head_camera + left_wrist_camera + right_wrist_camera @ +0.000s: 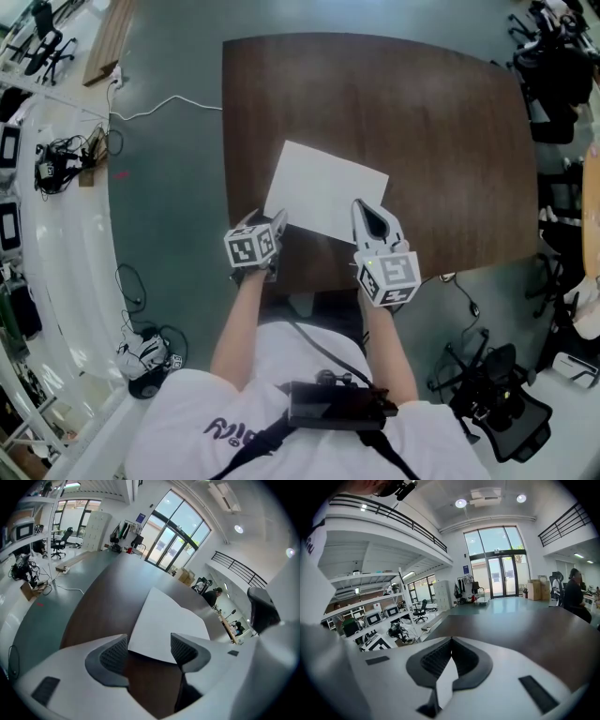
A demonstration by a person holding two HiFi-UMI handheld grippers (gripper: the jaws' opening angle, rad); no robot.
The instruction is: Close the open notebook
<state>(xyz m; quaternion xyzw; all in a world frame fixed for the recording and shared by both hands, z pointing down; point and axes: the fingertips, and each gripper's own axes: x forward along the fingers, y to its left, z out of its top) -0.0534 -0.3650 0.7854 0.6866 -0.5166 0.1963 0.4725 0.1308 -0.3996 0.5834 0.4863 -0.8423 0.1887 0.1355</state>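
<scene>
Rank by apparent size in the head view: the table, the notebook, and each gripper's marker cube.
1. table
2. notebook
3. left cube and right cube: nearly alike. The right looks slightly bigger, perhaps only because it is nearer the camera.

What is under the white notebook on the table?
Only the brown table shows around the notebook, which lies on it. The right gripper pinches its near edge; anything beneath the white sheet is hidden.
</scene>
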